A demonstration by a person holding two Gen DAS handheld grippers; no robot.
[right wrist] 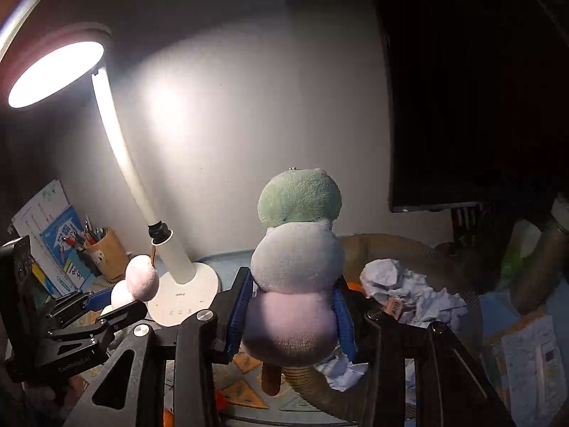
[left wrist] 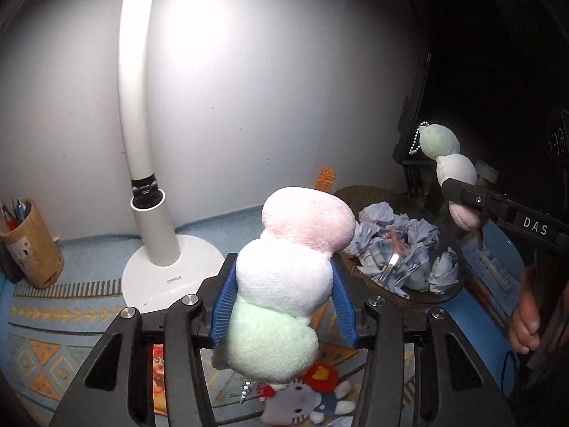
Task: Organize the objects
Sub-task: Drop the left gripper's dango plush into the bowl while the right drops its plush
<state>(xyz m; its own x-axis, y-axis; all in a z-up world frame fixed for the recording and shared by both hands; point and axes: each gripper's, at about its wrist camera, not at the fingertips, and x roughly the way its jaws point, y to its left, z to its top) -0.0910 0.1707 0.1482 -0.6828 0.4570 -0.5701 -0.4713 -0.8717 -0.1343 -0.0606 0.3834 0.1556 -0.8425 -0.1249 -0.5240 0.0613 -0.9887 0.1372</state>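
At the far left of the left wrist view a bamboo pen holder [left wrist: 33, 245] stands on the patterned blue desk mat [left wrist: 53, 323], filled with pens. Just right of it rises the white desk lamp [left wrist: 149, 163], its round base on the mat; the right wrist view shows its head lit.

In the middle, the left gripper [left wrist: 282, 306] holds a three-ball dango plush [left wrist: 288, 284] between its blue pads [left wrist: 224, 306], which press on the white middle ball and the green one. The pink ball points away, the green ball toward the camera, and the brown stick [left wrist: 324, 178] pokes out past the pink end. Its ball chain hangs below, over a Hello Kitty plush [left wrist: 302, 405] lying on the mat.

Right of that, a dark woven basket [left wrist: 359, 195] holds crumpled paper [left wrist: 402, 245].

At the far right the right gripper [left wrist: 458, 186] is clamped narrow on a second dango plush [left wrist: 450, 174], held above the basket's far side, green ball up with its chain dangling. The right wrist view shows the pads squeezing its pink bottom ball and white middle, stick pointing down. The person's hand [left wrist: 530, 306] grips the handle below.
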